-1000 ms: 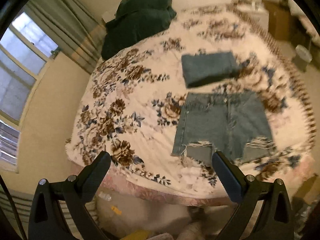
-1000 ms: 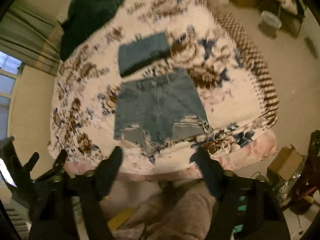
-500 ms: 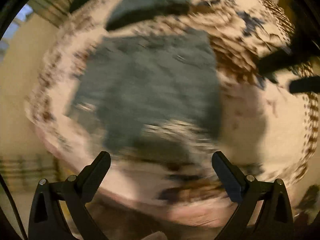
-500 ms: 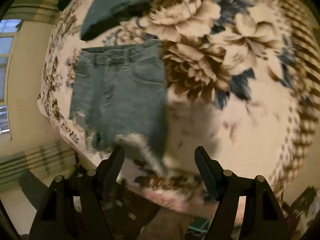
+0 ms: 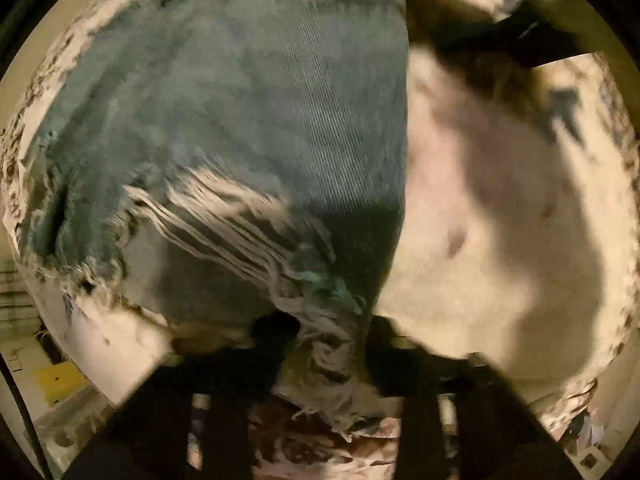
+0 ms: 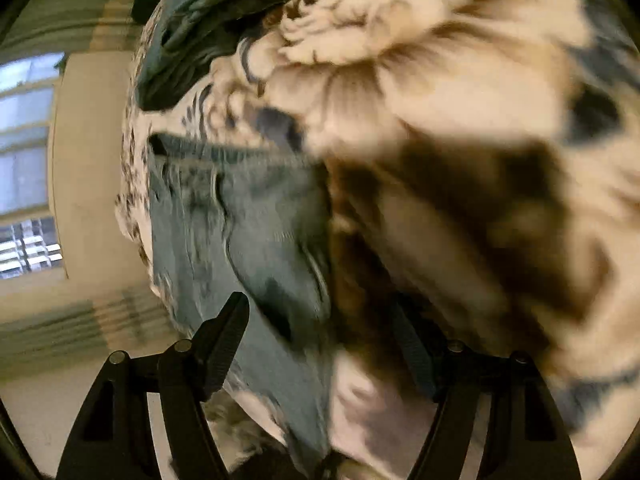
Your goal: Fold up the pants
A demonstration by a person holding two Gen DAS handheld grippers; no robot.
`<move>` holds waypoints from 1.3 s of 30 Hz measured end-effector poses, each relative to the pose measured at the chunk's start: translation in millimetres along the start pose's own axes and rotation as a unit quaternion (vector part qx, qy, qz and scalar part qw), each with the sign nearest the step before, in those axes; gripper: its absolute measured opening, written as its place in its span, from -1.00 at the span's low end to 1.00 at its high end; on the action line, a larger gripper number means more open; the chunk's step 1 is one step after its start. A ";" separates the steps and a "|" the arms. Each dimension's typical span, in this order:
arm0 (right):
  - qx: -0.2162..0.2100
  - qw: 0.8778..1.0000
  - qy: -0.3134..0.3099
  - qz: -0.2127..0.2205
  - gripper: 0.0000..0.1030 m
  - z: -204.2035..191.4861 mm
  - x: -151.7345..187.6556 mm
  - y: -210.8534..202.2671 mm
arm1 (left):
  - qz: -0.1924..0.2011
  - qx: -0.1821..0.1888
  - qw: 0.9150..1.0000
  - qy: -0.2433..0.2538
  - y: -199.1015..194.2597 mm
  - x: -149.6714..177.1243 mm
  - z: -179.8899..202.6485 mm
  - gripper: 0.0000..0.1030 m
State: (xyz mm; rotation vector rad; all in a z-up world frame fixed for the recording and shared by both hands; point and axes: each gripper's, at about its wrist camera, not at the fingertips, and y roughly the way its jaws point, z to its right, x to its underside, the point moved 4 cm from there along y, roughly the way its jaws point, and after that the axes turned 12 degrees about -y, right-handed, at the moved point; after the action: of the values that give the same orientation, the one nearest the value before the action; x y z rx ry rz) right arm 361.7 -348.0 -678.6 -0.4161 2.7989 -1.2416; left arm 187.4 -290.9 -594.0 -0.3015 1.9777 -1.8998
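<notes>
Blue denim shorts with frayed, ripped hems lie flat on a floral bedspread. My left gripper is low at the frayed hem of the right leg, its blurred jaws narrowed around the hem corner. In the right wrist view the shorts run along their right side edge. My right gripper is open, its left finger over the denim and its right finger over the bedspread, straddling the shorts' side edge.
A folded denim garment lies further up the bed. A window and beige wall are at the left. A yellow object sits on the floor below the bed edge.
Both grippers have dropped from above the bed down to the shorts. The left jaws have narrowed around the frayed hem. The right gripper has moved up along the right side edge.
</notes>
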 end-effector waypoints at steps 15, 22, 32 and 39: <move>0.026 0.998 -0.015 0.059 -0.85 -149.6 -50.1 -36.7 | 0.072 0.086 0.986 -0.126 -146.3 -84.4 -135.8 -0.95; 0.052 0.996 -0.065 0.040 -0.85 -274.3 -110.5 39.2 | 0.098 0.079 0.974 -0.188 -140.4 -155.4 -250.0 -0.95; 0.144 0.987 -0.063 -0.040 -0.74 -301.5 -166.9 191.9 | 0.019 0.057 0.972 -0.227 -45.9 -205.3 -365.7 -0.84; 0.073 0.994 -0.060 -0.052 0.41 -317.0 -163.6 172.2 | -0.014 0.115 0.941 -0.318 -43.5 -179.9 -408.8 0.69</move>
State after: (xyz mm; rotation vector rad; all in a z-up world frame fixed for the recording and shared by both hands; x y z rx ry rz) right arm 431.6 34.0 -600.9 -0.6120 2.5970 -1.3819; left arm 176.8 152.1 -523.3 -0.7674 1.3178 -1.7294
